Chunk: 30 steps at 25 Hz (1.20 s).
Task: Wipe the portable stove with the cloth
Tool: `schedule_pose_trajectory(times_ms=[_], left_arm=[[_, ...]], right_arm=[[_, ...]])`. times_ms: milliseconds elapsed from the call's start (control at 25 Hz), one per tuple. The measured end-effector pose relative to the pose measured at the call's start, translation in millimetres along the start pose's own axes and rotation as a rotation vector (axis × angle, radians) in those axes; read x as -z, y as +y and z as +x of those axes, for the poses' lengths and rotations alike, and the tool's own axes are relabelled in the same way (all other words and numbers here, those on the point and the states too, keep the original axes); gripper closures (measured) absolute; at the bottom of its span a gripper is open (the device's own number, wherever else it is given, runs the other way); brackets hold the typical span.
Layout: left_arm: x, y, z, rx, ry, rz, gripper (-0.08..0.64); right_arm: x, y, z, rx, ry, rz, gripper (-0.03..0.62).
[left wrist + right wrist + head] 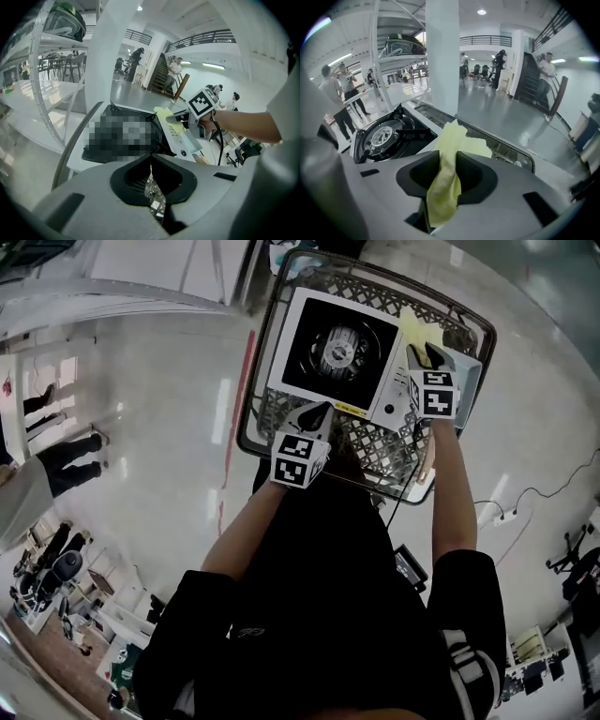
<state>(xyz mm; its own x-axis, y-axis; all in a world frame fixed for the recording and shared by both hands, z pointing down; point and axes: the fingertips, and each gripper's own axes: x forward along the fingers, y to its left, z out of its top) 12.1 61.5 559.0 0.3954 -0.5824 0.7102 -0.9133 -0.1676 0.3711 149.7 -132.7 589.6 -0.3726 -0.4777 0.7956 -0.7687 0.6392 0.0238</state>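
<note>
The portable stove (305, 320) is white with a black burner (339, 348) and lies in a wire basket (375, 442). My right gripper (427, 354) hangs over the stove's right side by the control panel, shut on a yellow cloth (412, 332). In the right gripper view the cloth (452, 140) is pinched between the jaws of my right gripper (449, 164), with the burner (386, 136) to the left. My left gripper (319, 413) sits at the stove's near edge, shut with nothing held. The left gripper view shows my left gripper (151, 176), the control panel (180, 140) and the cloth (163, 114).
The basket's metal rim (253, 381) rings the stove closely. A red line (242, 390) runs along the shiny floor to the left. A cable and power strip (502, 512) lie on the floor at right. People stand at the far left (56, 460). A white pillar (443, 56) rises behind the basket.
</note>
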Motion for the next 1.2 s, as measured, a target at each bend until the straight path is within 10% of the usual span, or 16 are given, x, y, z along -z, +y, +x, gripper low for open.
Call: schedule_pose_trajectory(times_ms=[880, 1200], left_arm=[[-39.7, 11.2, 26.0, 0.001, -0.044, 0.044, 0.538], [-56.3, 5.1, 42.7, 0.042, -0.026, 0.050, 0.538]], right_arm=[[-37.4, 23.5, 18.3, -0.259, 0.173, -0.587, 0.557], [-40.5, 27.2, 25.9, -0.309, 0.220, -0.664, 0.557]])
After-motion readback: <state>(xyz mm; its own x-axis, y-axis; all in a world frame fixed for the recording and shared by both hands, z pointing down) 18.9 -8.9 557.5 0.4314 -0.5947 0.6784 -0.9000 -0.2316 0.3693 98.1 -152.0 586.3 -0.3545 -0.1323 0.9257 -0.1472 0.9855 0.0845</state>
